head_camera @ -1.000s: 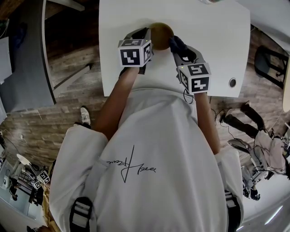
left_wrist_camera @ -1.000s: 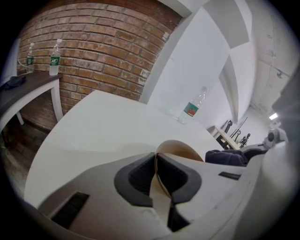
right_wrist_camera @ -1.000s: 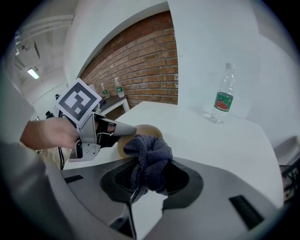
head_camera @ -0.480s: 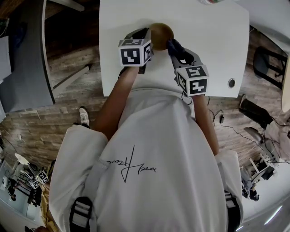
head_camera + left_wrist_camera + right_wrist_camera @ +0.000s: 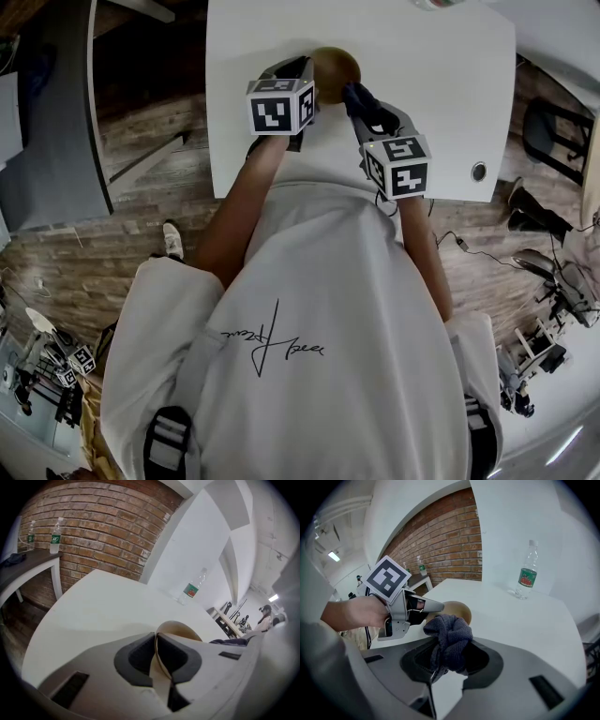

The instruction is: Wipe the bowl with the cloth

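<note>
The white table (image 5: 450, 75) fills the top of the head view, with a wood-plank floor (image 5: 150, 141) to either side of it. Behind the table, a brick wall (image 5: 98, 531) shows in both gripper views. The person's forearms reach out from a white shirt (image 5: 309, 309) to the near edge of the table, where everything sits close together.

The left tongs (image 5: 300, 69) are clenched on the bowl (image 5: 336, 66). The left gripper view shows the thin tan rim running straight between the two dark pads (image 5: 136, 656), which press on it from both sides. The bowl rests on the table just in from the near edge, between the two grippers.

The right tongs (image 5: 358, 96) are clamped on the cloth (image 5: 364, 94) — a dark blue-grey knit wad bunched up above the jaws in the right gripper view. It sits close against the bowl's right side. Whether it touches the rim cannot be told.

Farther back on the table, well apart from the bowl, a clear plastic water bottle (image 5: 527, 576) with a green and red label stands upright.
</note>
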Demonstrator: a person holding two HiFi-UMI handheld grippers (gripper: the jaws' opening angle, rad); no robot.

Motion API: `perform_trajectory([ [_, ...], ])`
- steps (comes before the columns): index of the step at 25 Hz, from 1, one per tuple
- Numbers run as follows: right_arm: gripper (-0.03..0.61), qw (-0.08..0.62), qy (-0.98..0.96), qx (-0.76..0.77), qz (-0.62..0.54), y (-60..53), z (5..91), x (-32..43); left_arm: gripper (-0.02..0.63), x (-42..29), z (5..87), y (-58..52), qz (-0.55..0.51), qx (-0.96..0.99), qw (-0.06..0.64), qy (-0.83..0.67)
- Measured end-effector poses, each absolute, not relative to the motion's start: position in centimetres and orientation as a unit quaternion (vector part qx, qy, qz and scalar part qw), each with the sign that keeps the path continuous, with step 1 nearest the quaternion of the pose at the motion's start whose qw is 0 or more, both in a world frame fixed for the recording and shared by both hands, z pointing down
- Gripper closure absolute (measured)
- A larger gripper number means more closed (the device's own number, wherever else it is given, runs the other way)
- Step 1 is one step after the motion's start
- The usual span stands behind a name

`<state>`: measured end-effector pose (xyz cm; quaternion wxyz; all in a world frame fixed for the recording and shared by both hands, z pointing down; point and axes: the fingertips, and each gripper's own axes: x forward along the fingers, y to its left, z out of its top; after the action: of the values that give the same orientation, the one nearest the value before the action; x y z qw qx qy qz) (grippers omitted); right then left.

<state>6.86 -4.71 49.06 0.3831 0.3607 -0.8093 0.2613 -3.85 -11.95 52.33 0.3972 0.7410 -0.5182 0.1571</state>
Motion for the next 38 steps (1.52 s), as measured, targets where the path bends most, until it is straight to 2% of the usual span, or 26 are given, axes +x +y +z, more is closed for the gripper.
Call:
perform_trajectory([
  [38,0.474,0.381,-0.822,0.315,0.283,-3.0,49.3,5.0,0.600,-3.7,52.5,-11.8,0.157,0.739,0.400,-0.518],
])
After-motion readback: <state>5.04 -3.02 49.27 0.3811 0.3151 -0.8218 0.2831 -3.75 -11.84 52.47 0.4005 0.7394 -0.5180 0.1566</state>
